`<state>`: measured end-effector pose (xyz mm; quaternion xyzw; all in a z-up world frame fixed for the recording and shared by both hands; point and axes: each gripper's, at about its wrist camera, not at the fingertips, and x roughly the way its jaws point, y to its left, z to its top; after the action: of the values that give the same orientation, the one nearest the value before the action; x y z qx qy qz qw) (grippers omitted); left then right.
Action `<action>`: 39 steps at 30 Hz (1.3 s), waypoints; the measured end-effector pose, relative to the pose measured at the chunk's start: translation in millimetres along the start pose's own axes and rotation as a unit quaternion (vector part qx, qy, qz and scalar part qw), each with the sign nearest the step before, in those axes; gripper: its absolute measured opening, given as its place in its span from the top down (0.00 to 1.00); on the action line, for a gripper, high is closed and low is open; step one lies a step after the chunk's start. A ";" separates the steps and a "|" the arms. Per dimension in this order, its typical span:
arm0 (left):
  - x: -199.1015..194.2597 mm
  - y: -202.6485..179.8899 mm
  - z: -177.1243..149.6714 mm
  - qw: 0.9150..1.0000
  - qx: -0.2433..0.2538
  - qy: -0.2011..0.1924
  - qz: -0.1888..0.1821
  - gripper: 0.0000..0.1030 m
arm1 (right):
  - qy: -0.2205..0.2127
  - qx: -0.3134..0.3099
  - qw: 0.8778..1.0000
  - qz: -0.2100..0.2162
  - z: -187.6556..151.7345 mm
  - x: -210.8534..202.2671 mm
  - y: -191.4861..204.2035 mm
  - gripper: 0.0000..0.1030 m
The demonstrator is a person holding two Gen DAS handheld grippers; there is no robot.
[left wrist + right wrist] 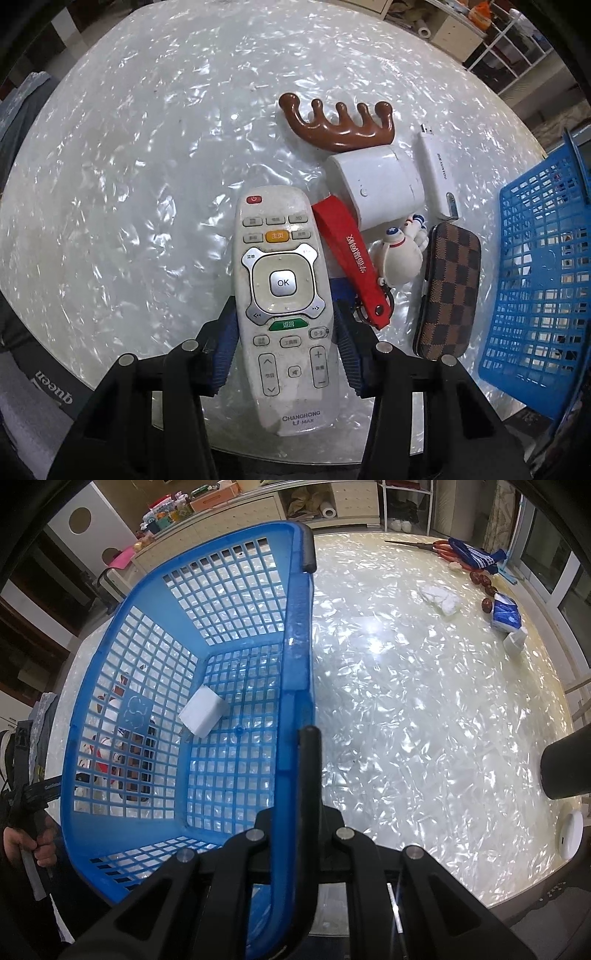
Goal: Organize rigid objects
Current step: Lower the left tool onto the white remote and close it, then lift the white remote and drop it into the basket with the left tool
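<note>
The left gripper (284, 354) is clamping the white remote (282, 295) by its sides, over the table (129, 184). The right gripper (295, 812) is pinching shut on the blue basket (295, 627) rim, tilting it; a white charger (203, 716) is lying inside. The remote's smooth, tapering sides could be slipping through the pads, knocking the red strap (351, 254) or checkered case (448, 291) nearby. Beyond, the glossy pearl-patterned tabletop is glaring, with shelves (332, 502) behind.
</note>
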<state>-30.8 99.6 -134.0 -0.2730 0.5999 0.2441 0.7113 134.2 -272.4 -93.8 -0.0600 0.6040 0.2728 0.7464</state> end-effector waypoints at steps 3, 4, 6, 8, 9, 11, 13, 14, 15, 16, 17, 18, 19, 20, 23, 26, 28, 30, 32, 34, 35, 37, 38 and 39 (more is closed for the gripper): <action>-11.4 -3.3 -5.9 1.000 0.014 -0.014 0.001 0.48 | 0.001 0.000 1.000 -0.002 -0.8 -1.4 1.4 0.92; -15.8 -3.7 -6.2 1.000 0.020 -0.021 0.001 0.48 | 0.001 -0.001 1.000 -0.002 -0.8 -1.5 1.7 0.92; -30.3 -4.9 -5.8 0.999 0.037 -0.039 0.002 0.48 | 0.001 0.000 1.000 -0.003 -1.6 -2.2 1.8 0.92; -44.5 -8.0 -5.3 0.997 0.053 -0.057 0.000 0.48 | 0.001 0.000 1.000 -0.003 -1.7 -2.6 2.4 0.92; -51.3 -10.1 -4.2 0.996 0.060 -0.065 -0.001 0.48 | 0.001 -0.001 1.000 -0.003 -1.7 -2.6 2.4 0.92; -64.3 -15.3 -5.2 0.994 0.076 -0.083 -0.005 0.48 | 0.001 0.000 1.000 -0.003 -1.7 -2.7 2.5 0.92; -79.6 -22.5 -3.6 0.991 0.092 -0.102 -0.009 0.48 | 0.001 0.000 1.000 -0.003 -1.8 -2.6 2.9 0.92; -90.5 -29.2 -1.1 0.988 0.104 -0.113 -0.011 0.48 | 0.001 -0.001 1.000 -0.003 -1.7 -2.6 3.0 0.92; -96.7 -34.1 1.0 0.986 0.113 -0.120 -0.015 0.48 | 0.001 -0.001 1.000 -0.003 -1.6 -2.6 3.4 0.92; -106.5 -40.5 2.5 0.984 0.124 -0.130 -0.020 0.48 | 0.001 -0.001 1.000 -0.003 -1.6 -2.7 3.3 0.92; -112.6 -46.2 3.6 0.982 0.133 -0.136 -0.023 0.48 | 0.001 -0.002 1.000 -0.003 -1.8 -2.6 4.1 0.92; -118.1 -51.1 4.8 0.980 0.140 -0.142 -0.026 0.48 | 0.001 -0.002 1.000 -0.003 -1.8 -2.5 4.7 0.92; -124.1 -57.0 4.8 0.978 0.148 -0.147 -0.029 0.48 | 0.002 -0.003 1.000 -0.003 -1.7 -2.5 5.3 0.92; -131.5 -65.4 4.7 0.975 0.159 -0.154 -0.035 0.48 | 0.002 -0.003 1.000 -0.003 -1.2 -2.3 5.1 0.92; -144.1 -90.0 5.8 0.965 0.194 -0.165 -0.056 0.48 | 0.002 -0.002 1.000 -0.002 -1.1 -2.4 4.7 0.92; -149.5 -114.6 4.4 0.955 0.232 -0.177 -0.060 0.48 | 0.000 0.000 1.000 -0.001 -1.4 -2.2 3.9 0.92; -150.5 -132.2 3.1 0.948 0.255 -0.178 -0.070 0.48 | 0.000 0.003 1.000 0.000 -1.7 -2.4 2.9 0.92; -150.7 -150.8 2.3 0.941 0.277 -0.176 -0.085 0.48 | -0.001 0.004 1.000 0.001 -2.0 -2.6 1.6 0.92; -153.8 -168.7 1.4 0.933 0.298 -0.181 -0.089 0.49 | -0.001 0.005 1.000 0.001 -2.0 -2.7 1.3 0.92; -154.6 -185.9 -1.9 0.925 0.318 -0.188 -0.088 0.49 | -0.001 0.005 1.000 0.001 -2.4 -2.9 0.9 0.92; -155.4 -197.1 -4.0 0.920 0.330 -0.191 -0.092 0.50 | -0.002 0.006 1.000 0.002 -2.7 -3.0 0.7 0.92; -155.0 -214.6 -8.2 0.911 0.351 -0.191 -0.101 0.51 | -0.004 0.008 1.000 0.003 -3.3 -2.9 0.3 0.92; -153.1 -223.0 -10.3 0.907 0.360 -0.189 -0.106 0.52 | -0.005 0.010 1.000 0.004 -3.6 -3.1 -0.2 0.92; -150.0 -229.5 -11.7 0.904 0.369 -0.186 -0.109 0.53 | -0.007 0.012 1.000 0.004 -4.3 -3.3 -0.4 0.92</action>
<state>91.6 -79.3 34.4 -0.0040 0.4703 -0.0278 0.8821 130.3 -275.7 -91.9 -0.0462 0.6021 0.2691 0.7503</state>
